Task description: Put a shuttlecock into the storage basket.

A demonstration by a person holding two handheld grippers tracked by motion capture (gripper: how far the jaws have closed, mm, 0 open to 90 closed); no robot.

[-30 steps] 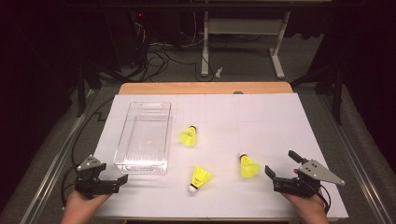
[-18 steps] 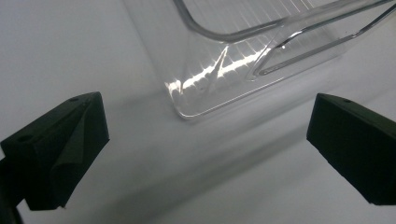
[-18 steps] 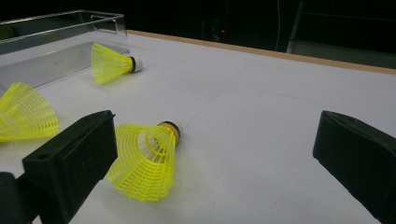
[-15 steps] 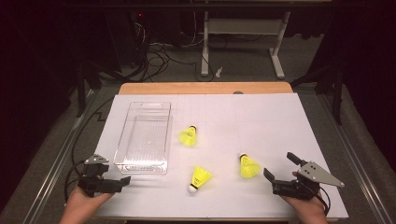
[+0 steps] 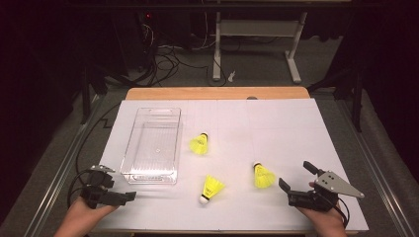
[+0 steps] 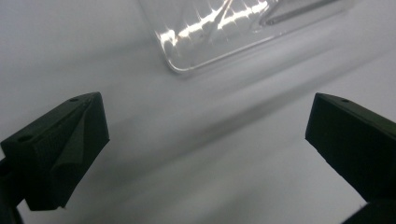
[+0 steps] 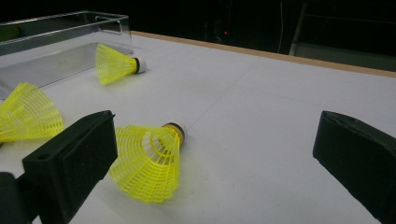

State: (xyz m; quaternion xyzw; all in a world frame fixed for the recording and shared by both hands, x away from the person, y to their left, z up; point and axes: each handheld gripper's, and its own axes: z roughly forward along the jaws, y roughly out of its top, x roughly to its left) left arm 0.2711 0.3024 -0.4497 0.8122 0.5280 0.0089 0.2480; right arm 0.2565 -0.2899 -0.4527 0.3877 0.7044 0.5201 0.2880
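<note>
Dark lab floor with cables and a desk frame is sitting behind the white tabletop (image 5: 276,123). High view: three yellow shuttlecocks are lying loose on the tabletop, a clear bin (image 5: 150,145) is standing at the left with nothing in it. The nearest shuttlecock (image 5: 263,176) is lying just ahead of the right gripper (image 5: 295,178), jaws spread and holding nothing; the left gripper (image 5: 131,196) is resting near the bin's near corner, well apart from any shuttlecock. Left gripper view: jaws are standing wide apart over bare white sheet, bin corner (image 6: 205,51) showing up top. Right gripper view: jaws are spread wide, the nearest shuttlecock (image 7: 149,161) is lying on its side between them and closer to the left jaw, cork end pointing away. Judging handling: very light, open plastic mesh skirt looking springy and easy to crush, so it is likely rolling or skidding on contact; the cork and dark collar (image 7: 173,131) is looking like the firm place to pinch. No brand, label or legible writing is showing anywhere.
</note>
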